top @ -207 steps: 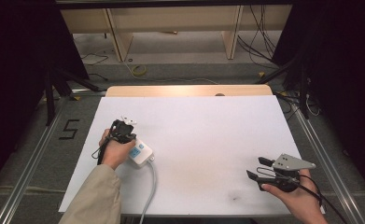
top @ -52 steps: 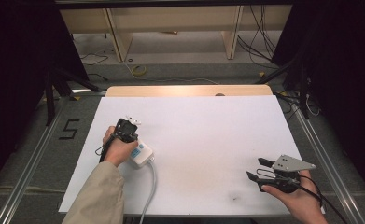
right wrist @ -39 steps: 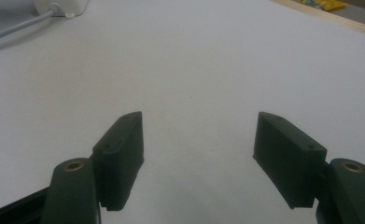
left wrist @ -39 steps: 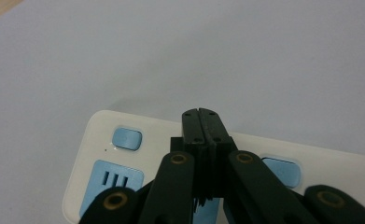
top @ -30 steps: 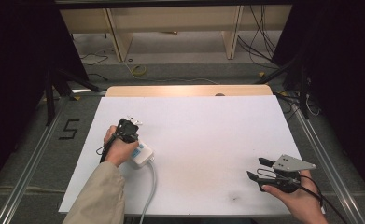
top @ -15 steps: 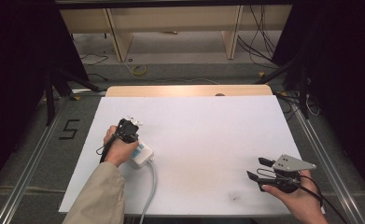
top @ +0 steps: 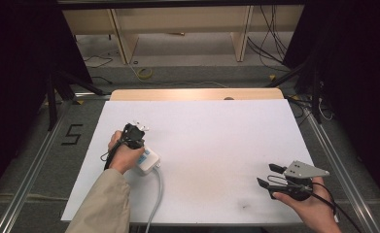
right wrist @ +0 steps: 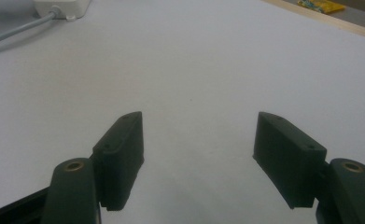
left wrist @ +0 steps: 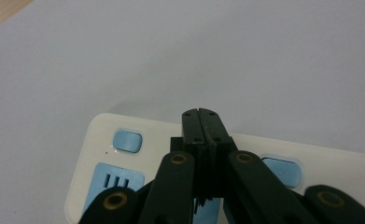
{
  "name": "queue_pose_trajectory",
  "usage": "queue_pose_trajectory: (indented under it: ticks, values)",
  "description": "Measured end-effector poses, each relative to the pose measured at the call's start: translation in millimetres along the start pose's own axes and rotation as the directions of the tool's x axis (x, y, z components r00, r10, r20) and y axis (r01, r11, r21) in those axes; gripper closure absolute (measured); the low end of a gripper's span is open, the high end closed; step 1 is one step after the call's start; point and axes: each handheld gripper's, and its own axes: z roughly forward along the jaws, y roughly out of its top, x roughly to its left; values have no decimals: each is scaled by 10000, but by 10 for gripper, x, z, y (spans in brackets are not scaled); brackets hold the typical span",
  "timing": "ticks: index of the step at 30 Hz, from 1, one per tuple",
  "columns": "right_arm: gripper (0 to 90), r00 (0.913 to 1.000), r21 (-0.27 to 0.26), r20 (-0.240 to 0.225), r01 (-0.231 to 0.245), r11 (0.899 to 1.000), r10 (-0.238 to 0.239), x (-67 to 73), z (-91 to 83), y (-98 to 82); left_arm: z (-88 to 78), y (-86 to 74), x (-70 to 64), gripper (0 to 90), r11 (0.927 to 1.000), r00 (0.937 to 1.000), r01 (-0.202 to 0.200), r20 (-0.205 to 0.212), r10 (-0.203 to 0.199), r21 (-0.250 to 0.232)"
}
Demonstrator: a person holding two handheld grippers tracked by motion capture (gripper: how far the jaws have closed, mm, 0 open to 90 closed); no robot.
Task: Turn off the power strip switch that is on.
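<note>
On the left of the white surface (top: 216, 145), the person's left hand (top: 122, 154) holds the left gripper (top: 133, 135) down over a white power strip (top: 147, 160). The strip lies flat on the surface, left of centre, with its grey cable (top: 154, 199) running back toward the near edge beside the beige sleeve (top: 102, 204). In the left gripper view the left gripper (left wrist: 202, 116) is clenched, its two black jaws pressed flat against each other with nothing visible between them, and their tip stands above the strip (left wrist: 105, 135), over the middle of its top face. Whether the tip touches the strip I cannot tell. A pale blue button (left wrist: 127, 141) sits to the left of the jaws and another (left wrist: 283, 171) to their right; a blue socket panel (left wrist: 117, 179) with slots lies below the first button.

The middle of the surface is bare white, with a wooden strip (top: 197, 94) along the far edge.

At the right, near the front edge, the right hand (top: 311, 206) holds the right gripper (top: 270, 175) low over the surface, well apart from the strip, a grey plate (top: 304, 171) on its top. In the right gripper view the right gripper (right wrist: 199, 158) is released: its jaws stand wide apart with only the surface between them, and the strip (right wrist: 61, 7) and its cable (right wrist: 12, 32) lie far off at the upper left.
</note>
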Motion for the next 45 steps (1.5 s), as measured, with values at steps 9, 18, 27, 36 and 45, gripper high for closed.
queue_pose_trajectory:
  ticks: [9,18,27,36,45]
  values:
    - [338,10000,-7,-3,-6,10000,6,-3,0,0,8,2,4,900,10000,9999,-31,-107,31,-44]
    - [338,10000,-9,5,-6,10000,6,-5,1,0,5,2,11,900,10000,10000,-62,-71,62,-21]
    - [338,10000,-6,5,-17,10000,17,-5,1,0,5,-1,24,900,10000,10000,45,21,-45,-61]
    - [337,10000,-18,2,-34,10000,34,-7,3,0,-5,15,3,900,9999,9999,-65,110,67,-149]
    - [338,10000,-19,1,-27,10000,27,-7,3,-1,-63,-12,52,900,9996,10000,51,69,-50,-277]
